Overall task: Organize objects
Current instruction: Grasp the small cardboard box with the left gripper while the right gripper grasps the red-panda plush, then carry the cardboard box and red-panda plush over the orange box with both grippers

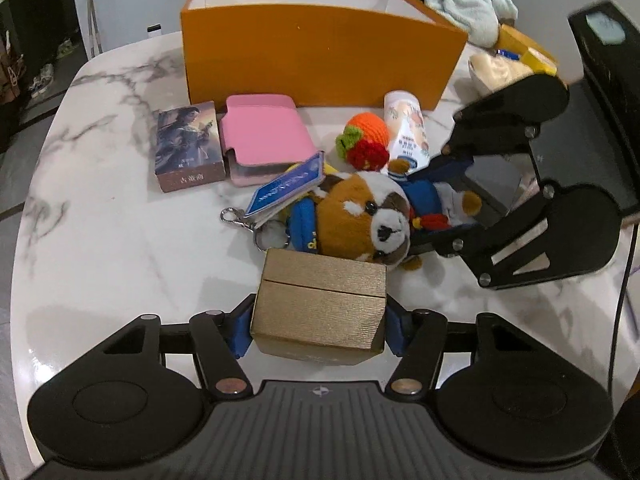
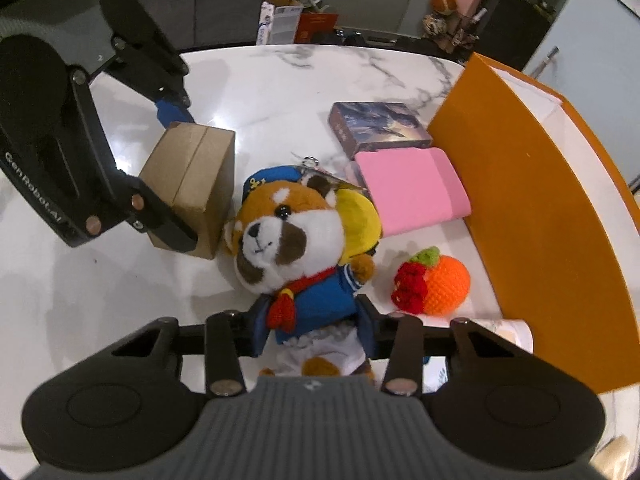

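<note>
We had the left gripper (image 1: 318, 330) closed on the gold box (image 1: 320, 304), low in the middle of the left wrist view, its blue pads (image 1: 240, 332) pressing both sides. The right gripper (image 2: 312, 332) clamped the plush (image 2: 288, 240) by its blue-shirted body at the bottom centre of the right view. The orange bin (image 1: 312, 60) stood at the top of the desk (image 1: 120, 240), with the card box (image 1: 188, 146), pink case (image 1: 266, 136) and knitted orange (image 1: 366, 136) before it.

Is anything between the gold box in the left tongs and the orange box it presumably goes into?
Yes. The plush red panda, shut in the right tongs, lies directly between the gold box and the orange box.
</note>
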